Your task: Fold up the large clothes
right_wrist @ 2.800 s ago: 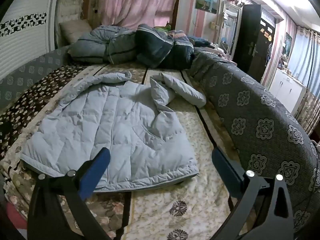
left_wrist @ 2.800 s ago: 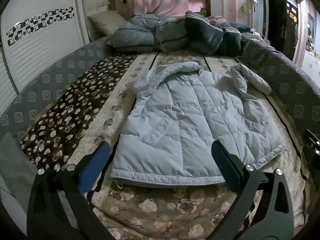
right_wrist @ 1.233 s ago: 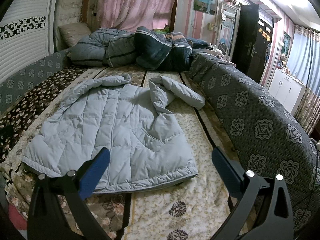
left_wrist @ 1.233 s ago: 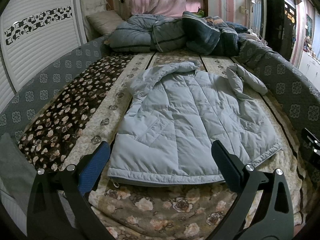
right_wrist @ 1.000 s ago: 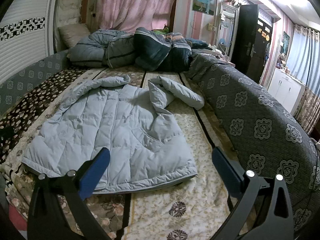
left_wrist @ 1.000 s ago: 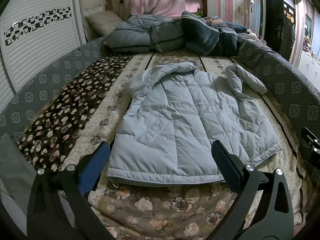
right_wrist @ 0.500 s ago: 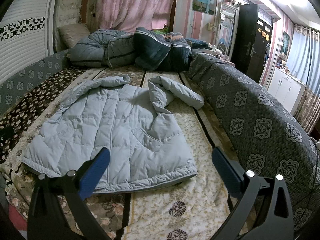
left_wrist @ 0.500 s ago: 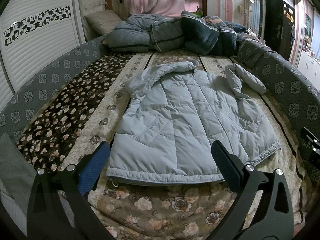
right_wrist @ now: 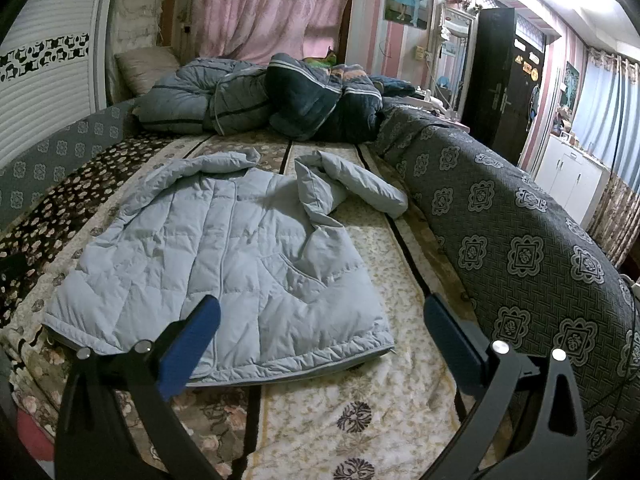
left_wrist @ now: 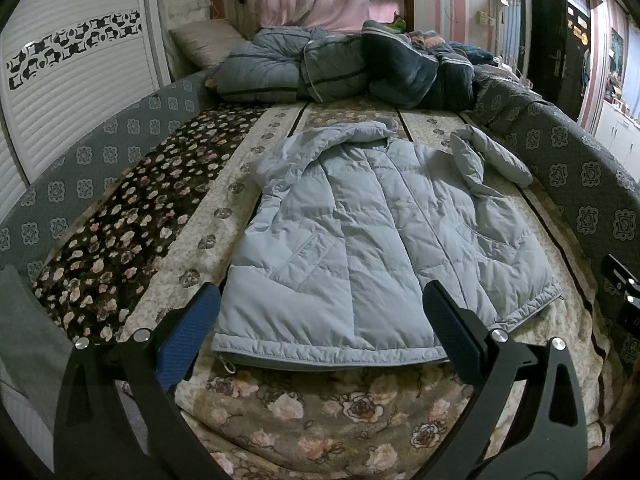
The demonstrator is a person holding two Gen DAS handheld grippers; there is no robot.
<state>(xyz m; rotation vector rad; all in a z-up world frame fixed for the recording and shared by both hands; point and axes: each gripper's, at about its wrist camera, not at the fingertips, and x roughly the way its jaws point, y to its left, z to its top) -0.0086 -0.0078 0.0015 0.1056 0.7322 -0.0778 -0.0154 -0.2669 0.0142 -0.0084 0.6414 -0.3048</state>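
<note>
A pale blue quilted coat (left_wrist: 372, 240) lies spread flat on the bed (left_wrist: 320, 412), front side up, hem toward the cameras and hood toward the far end. The hood is crumpled at the top. One sleeve is bent back on itself at the coat's right shoulder and reaches out onto the cream floral bedcover (right_wrist: 360, 400); the other sleeve lies along the coat's left edge. The hem runs across the near part of the bed, just short of the brown rose-patterned blanket (left_wrist: 304, 408) at the foot.

The left tool (left_wrist: 320, 320) hangs above the foot of the bed with its jaws spread wide and nothing between them; the hem of the coat shows through the gap, not touched. The right tool (right_wrist: 322, 322) is likewise wide open and empty, held over the right corner of the hem and the bare bedcover beside it.

At the head of the bed a heap of grey and dark blue quilts (right_wrist: 260, 96) is piled against a pillow (right_wrist: 146, 66). A dark grey patterned cover (right_wrist: 520, 248) drapes the right side of the bed, and pink curtains (right_wrist: 272, 8) hang behind.
</note>
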